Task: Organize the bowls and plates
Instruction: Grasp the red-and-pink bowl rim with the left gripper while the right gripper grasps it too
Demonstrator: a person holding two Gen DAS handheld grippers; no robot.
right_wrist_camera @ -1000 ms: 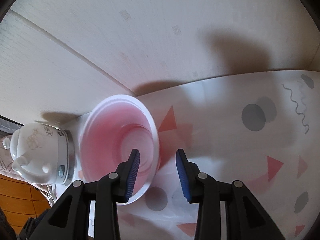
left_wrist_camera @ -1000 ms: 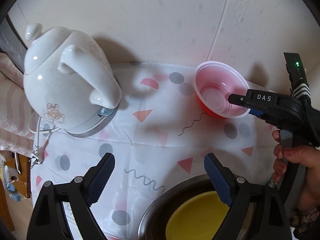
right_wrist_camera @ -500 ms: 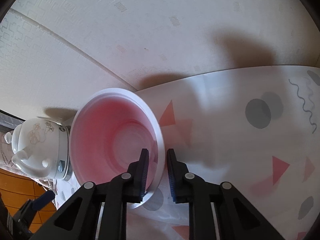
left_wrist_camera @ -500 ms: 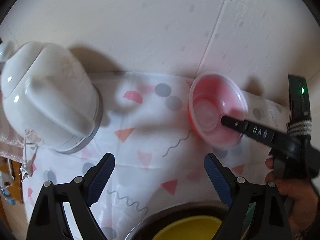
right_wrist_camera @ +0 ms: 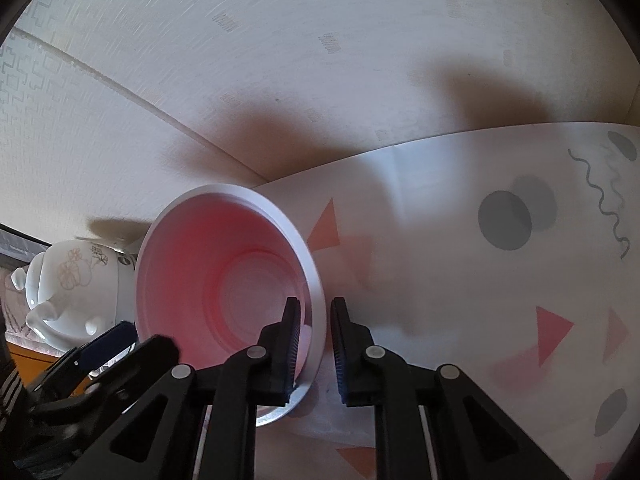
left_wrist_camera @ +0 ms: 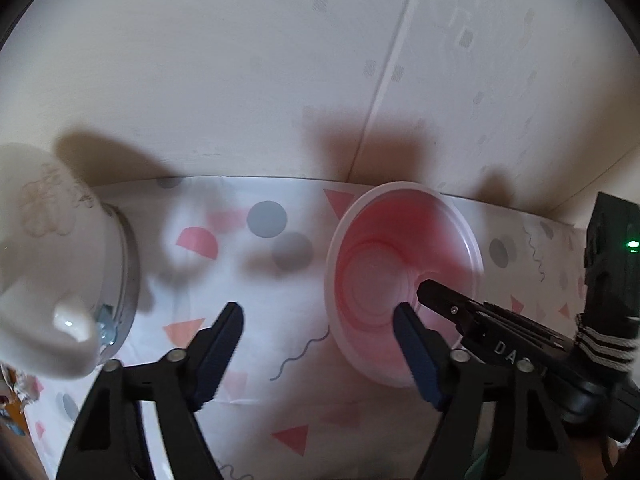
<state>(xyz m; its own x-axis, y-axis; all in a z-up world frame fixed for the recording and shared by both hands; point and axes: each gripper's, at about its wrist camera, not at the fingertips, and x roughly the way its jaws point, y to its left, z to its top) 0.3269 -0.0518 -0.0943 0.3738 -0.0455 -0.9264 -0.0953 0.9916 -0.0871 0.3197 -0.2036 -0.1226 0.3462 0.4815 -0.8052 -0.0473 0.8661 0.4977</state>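
Note:
A pink plastic bowl (right_wrist_camera: 208, 280) with a white rim is tilted up off the patterned tablecloth. My right gripper (right_wrist_camera: 314, 336) is shut on the bowl's near rim, one finger inside and one outside. In the left wrist view the bowl (left_wrist_camera: 384, 264) faces the camera at centre right, with the right gripper (left_wrist_camera: 436, 300) reaching into it from the right. My left gripper (left_wrist_camera: 318, 344) is open and empty, just in front of the bowl and left of it.
A white ceramic kettle (left_wrist_camera: 48, 280) stands at the left on the tablecloth (left_wrist_camera: 256, 280); it also shows in the right wrist view (right_wrist_camera: 68, 284). A wallpapered wall (left_wrist_camera: 320, 60) rises right behind the table.
The right gripper closed on the bowl's rim and tipped the bowl up off the cloth. The left gripper moved forward towards the wall; the metal bowl with the yellow dish left its view.

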